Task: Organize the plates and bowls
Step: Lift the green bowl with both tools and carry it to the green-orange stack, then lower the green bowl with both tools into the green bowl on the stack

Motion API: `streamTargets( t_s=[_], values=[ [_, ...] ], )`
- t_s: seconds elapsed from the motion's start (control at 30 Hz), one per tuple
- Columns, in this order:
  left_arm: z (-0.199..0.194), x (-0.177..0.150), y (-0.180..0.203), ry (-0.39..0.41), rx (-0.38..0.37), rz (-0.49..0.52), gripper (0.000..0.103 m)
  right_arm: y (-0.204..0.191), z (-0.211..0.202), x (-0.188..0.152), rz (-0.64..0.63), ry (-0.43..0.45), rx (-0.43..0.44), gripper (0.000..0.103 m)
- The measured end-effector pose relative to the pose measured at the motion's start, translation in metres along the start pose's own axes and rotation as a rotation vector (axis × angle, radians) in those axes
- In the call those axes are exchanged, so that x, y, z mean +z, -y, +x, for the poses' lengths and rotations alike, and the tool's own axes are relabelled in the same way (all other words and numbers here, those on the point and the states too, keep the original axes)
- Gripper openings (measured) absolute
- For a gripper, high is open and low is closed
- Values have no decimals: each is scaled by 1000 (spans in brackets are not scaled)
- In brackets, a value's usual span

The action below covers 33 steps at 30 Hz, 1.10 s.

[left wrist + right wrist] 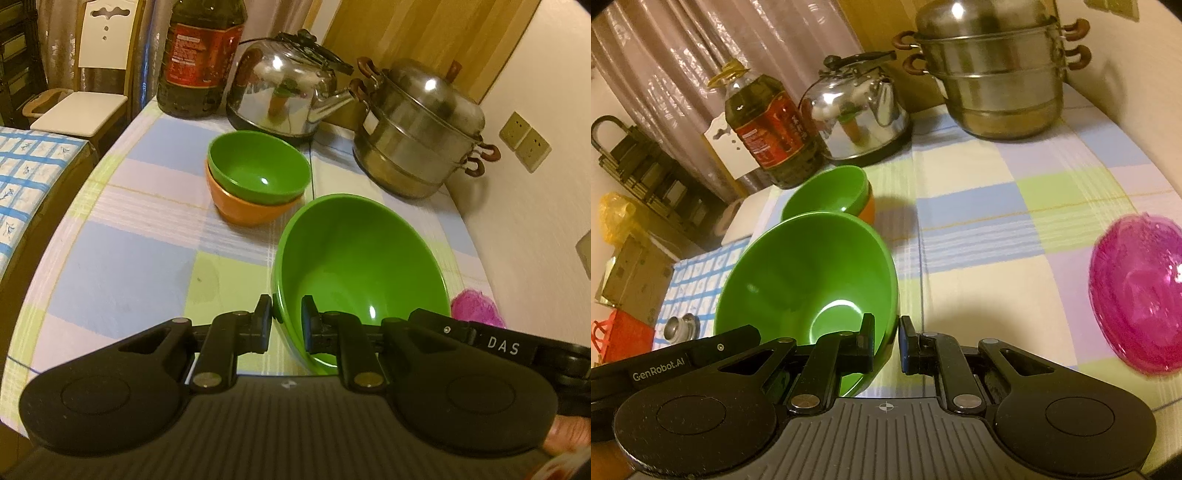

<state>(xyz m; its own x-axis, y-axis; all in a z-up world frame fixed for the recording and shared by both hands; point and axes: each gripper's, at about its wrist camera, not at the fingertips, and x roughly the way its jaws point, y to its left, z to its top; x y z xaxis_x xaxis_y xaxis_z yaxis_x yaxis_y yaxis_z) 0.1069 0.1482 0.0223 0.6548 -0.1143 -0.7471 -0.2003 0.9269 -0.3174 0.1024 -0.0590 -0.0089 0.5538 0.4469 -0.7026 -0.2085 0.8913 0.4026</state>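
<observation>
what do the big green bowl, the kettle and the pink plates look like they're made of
Big green bowl: probably plastic or melamine, with an opaque even colour and a soft glossy highlight inside.
Kettle: polished metal, likely stainless steel, with a mirror finish that reflects the room; its handle is black.
Pink plates: translucent, tinted, shiny, so plastic or glass; which one is unclear.

Glossy plastic large green bowl (354,258); mirror-bright metal kettle (284,92); duller steel steamer pot (417,129); matt checked cloth covers the counter (129,240).

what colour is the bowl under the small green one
Orange, nested beneath the small green bowl; clearest in the left wrist view.
</observation>
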Motion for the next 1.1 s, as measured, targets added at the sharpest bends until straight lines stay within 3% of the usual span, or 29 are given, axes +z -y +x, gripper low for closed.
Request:
streamTargets(
  t_s=[0.33,0.73,1.1],
  values=[
    [11,60,-15,30,3,-5,14,-28,22,53,-22,29,29,13],
    [57,134,-38,23,14,-27,14,-49,81,122,-34,17,31,13],
    [120,157,-57,-19,61,-2,14,-49,151,155,-70,-18,11,12]
  ],
)
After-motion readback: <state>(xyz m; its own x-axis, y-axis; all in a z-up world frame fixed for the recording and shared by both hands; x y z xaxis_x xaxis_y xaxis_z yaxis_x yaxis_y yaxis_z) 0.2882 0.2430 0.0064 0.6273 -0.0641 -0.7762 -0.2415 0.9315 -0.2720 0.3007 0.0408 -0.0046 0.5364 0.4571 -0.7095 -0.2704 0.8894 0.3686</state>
